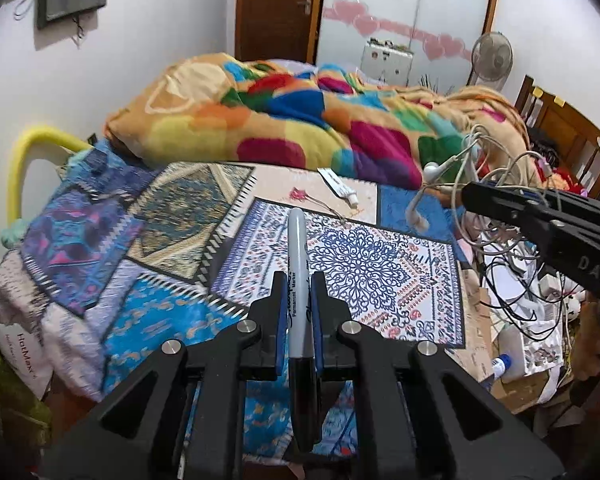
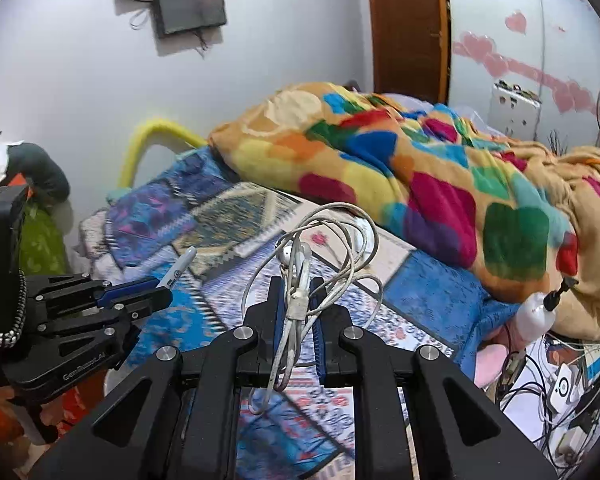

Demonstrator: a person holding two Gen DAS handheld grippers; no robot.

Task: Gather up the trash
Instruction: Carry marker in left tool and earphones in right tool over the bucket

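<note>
My left gripper [image 1: 299,280] is shut on a grey permanent marker [image 1: 298,256] that points forward over the patterned bedspread [image 1: 380,276]. It also shows at the left of the right wrist view [image 2: 162,294] with the marker [image 2: 180,266] sticking out. My right gripper [image 2: 298,284] is shut on a tangle of white earphones [image 2: 300,264], held above the bed. It enters the left wrist view from the right [image 1: 472,196] with the earphones [image 1: 452,176] dangling. A small white tube [image 1: 340,186] and a pink-tipped string [image 1: 300,194] lie on the bed.
A colourful heart-patterned blanket [image 1: 300,120] is heaped at the bed's far side. To the right of the bed are tangled cables and papers [image 1: 520,292], and a white bottle [image 2: 538,312]. A yellow padded rail [image 1: 32,148] stands at the bed's left.
</note>
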